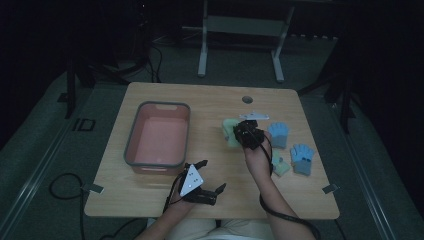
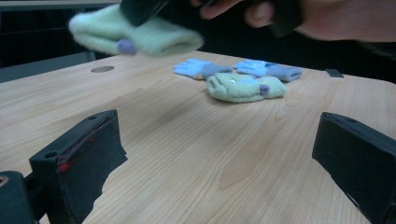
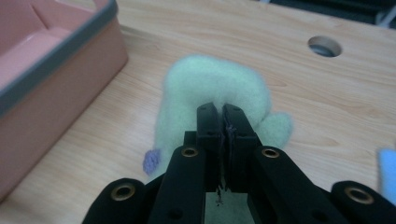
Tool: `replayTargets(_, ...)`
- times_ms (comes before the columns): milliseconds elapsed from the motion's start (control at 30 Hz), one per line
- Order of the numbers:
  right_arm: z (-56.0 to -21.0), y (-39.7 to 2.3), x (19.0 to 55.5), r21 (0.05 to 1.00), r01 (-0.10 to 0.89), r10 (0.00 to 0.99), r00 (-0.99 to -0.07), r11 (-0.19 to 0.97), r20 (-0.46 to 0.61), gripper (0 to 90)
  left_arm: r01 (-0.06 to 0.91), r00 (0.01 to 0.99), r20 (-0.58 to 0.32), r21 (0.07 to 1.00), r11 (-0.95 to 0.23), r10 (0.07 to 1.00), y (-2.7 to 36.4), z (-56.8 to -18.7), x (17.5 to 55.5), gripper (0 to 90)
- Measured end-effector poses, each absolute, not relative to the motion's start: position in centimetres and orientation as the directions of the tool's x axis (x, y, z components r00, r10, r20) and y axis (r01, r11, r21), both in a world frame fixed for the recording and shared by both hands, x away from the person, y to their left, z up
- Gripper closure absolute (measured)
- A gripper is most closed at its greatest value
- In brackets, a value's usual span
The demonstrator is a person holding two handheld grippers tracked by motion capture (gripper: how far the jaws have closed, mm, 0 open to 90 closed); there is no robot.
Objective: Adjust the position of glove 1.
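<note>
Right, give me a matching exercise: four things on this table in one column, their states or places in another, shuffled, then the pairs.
Things:
1. pink tub
2. left tongs
3. right tongs
4. green mitten in the air

States:
A. jaws wide apart, nothing between them
B. clamped and lifted off the wood
C. shut on soft fabric
D. sits at the left of the table, nothing inside

Pairs: 1-D, 2-A, 3-C, 4-B
</note>
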State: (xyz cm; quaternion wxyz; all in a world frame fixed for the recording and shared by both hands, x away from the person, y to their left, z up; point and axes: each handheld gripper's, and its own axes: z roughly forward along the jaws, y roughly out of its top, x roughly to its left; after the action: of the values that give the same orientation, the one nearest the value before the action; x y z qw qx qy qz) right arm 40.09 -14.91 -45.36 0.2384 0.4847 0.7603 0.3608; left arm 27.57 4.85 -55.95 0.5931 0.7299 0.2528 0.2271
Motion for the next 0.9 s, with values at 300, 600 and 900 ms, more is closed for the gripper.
replayTargets(300, -46.4, -14.5, 35.6, 0.797, 0.544, 0.933, -0.353, 0.264, -0.068, 86.8, 0.097, 0.770, 0.035, 0.981, -0.171, 0.638, 4.8, -55.9, 27.6, 1.4)
replayTargets(600, -50.2, -14.9, 34.6, 0.768, 0.603, 0.948, -0.317, 0.214, -0.014, 86.7, 0.104, 0.769, 0.028, 0.980, -0.167, 0.638, 4.9, -55.9, 27.6, 1.4)
replayTargets(900, -52.3, -14.2, 34.6, 0.744, 0.627, 0.947, -0.321, 0.230, -0.022, 86.6, 0.096, 0.769, 0.035, 0.981, -0.169, 0.638, 4.8, -56.0, 27.6, 1.4)
